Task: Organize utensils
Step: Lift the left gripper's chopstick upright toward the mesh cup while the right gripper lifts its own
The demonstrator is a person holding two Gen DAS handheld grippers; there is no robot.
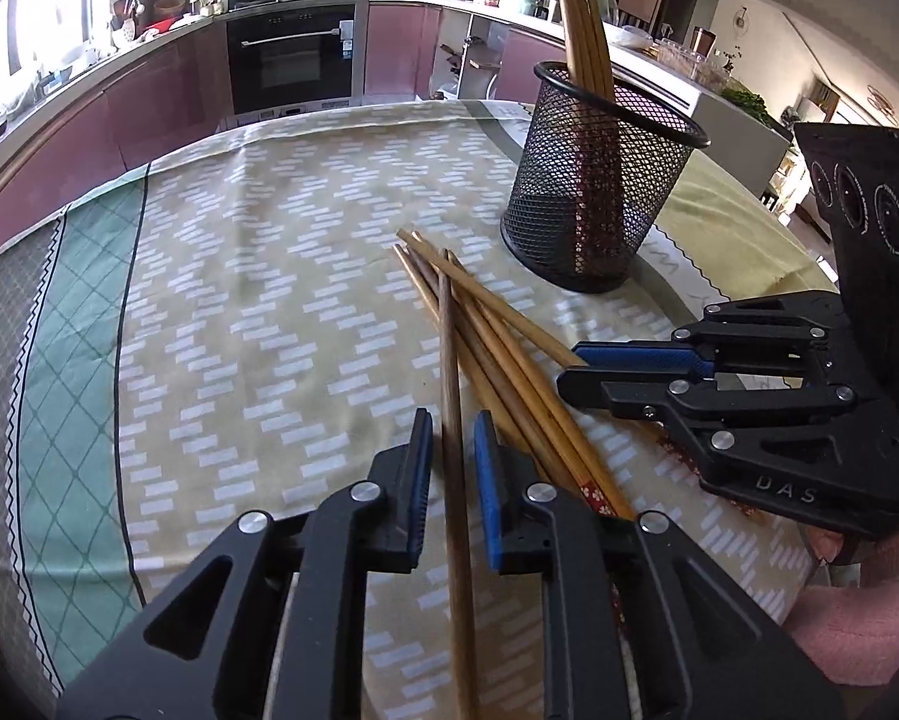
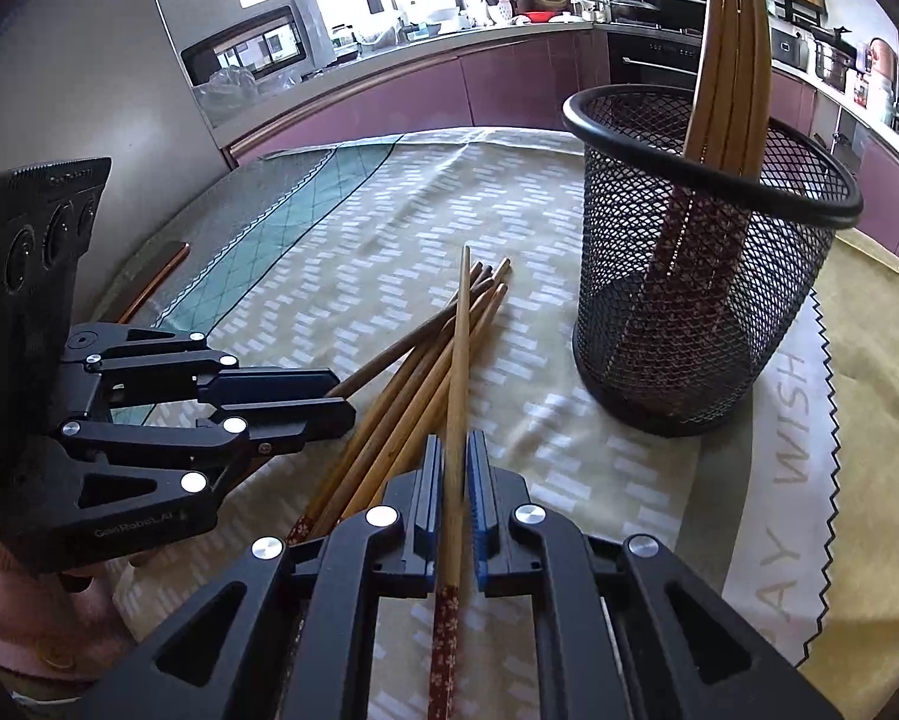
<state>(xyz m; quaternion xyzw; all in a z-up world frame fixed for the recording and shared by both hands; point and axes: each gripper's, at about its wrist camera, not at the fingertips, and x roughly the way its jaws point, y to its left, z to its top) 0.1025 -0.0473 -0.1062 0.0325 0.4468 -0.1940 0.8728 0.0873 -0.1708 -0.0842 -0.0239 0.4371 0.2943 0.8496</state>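
Observation:
Several bamboo chopsticks [image 1: 497, 336] lie in a loose pile on the tablecloth, also in the right wrist view [image 2: 401, 384]. A black mesh holder [image 1: 593, 180] behind them holds several upright chopsticks [image 1: 581, 30]; it also shows in the right wrist view [image 2: 707, 252]. My left gripper [image 1: 452, 444] has a dark chopstick [image 1: 452, 396] between its pads with small gaps either side. My right gripper [image 2: 452, 468] has a light chopstick [image 2: 458, 372] with a red patterned end between its pads. Each gripper shows in the other's view, the right one [image 1: 575, 372] and the left one [image 2: 341, 396], jaws nearly together.
The patterned tablecloth [image 1: 257, 276] covers the table; a pale mat with lettering [image 2: 791, 480] lies under the holder. Kitchen counters and an oven [image 1: 293, 54] stand beyond the far edge. A pink sleeve [image 1: 869, 600] is at right.

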